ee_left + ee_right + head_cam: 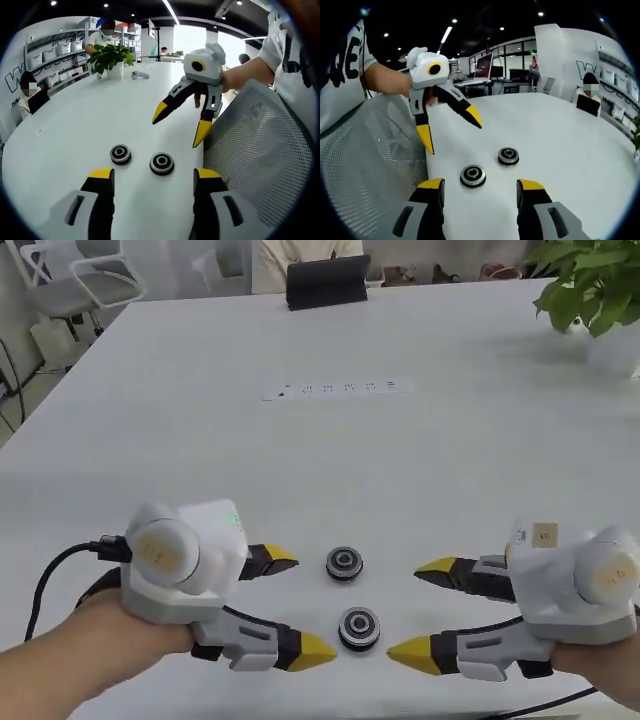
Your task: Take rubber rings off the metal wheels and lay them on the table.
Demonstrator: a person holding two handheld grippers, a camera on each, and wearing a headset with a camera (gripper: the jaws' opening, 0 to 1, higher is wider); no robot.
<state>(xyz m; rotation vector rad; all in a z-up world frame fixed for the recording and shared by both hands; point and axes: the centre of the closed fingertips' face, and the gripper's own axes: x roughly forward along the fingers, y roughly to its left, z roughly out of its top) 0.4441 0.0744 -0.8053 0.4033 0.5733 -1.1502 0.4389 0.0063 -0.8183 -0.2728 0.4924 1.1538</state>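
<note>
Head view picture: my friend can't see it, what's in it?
Two rubber-ringed metal wheels lie on a white table between the open left hand-held gripper and the open right hand-held gripper, untouched. A power strip lies farther back, a plant at the far right.

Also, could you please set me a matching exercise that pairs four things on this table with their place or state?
Things:
1. potted plant
2. power strip
3. nearer wheel
4. left hand-held gripper

Descriptions:
A. open, holding nothing
B. at the far right of the table
C. flat on the middle of the table
D. closest to the person, between yellow jaw tips

Pairs: 1-B; 2-C; 3-D; 4-A
</note>
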